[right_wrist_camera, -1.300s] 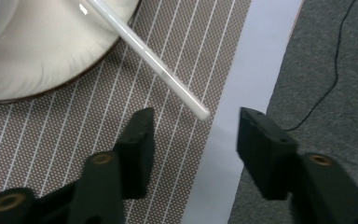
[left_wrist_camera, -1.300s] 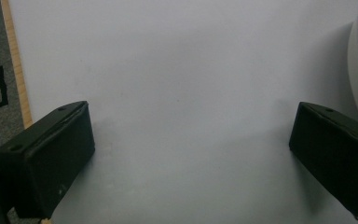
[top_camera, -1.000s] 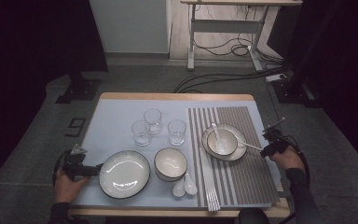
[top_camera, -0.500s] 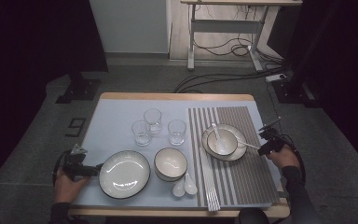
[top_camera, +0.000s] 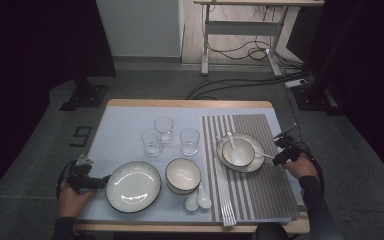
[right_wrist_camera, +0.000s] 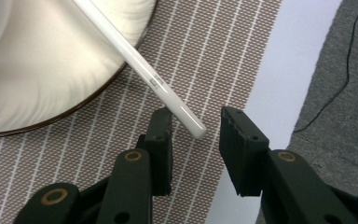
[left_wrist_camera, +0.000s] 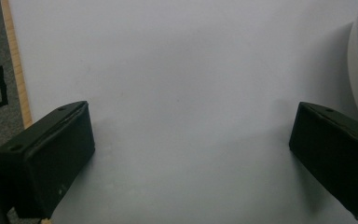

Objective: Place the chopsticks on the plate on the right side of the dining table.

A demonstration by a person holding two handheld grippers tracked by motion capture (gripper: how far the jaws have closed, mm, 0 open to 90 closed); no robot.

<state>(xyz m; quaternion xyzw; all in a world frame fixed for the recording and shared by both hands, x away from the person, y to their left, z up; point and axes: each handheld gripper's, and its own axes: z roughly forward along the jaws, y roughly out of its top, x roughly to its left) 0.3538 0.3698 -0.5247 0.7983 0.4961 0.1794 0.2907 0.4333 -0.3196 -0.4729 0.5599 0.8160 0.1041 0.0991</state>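
The counter [top_camera: 130,125], covered in pale blue, carries a striped grey mat [top_camera: 260,190] on its right half, where there is bare mat between the dishes and the near edge. On that mat sits a plate [top_camera: 252,165] with a small bowl on it; a white spoon handle [right_wrist_camera: 144,74] juts off the plate's rim toward the right edge. The person's right hand [top_camera: 300,167] comes in from the lower right, forearm angled up along the counter's right side, holding the right tongs [right_wrist_camera: 196,126] low and level over the mat. Its jaws have just been opening again and now stand a little apart, with the handle's rounded tip between them, close against the left jaw and clear of the right one.

On the left, the left hand [top_camera: 72,192] rests at the counter's near-left edge, left tongs [left_wrist_camera: 191,140] pointing level across the bare blue surface, jaws spread wide with nothing between. The large plate [top_camera: 132,186] lies just beside the right jaw.
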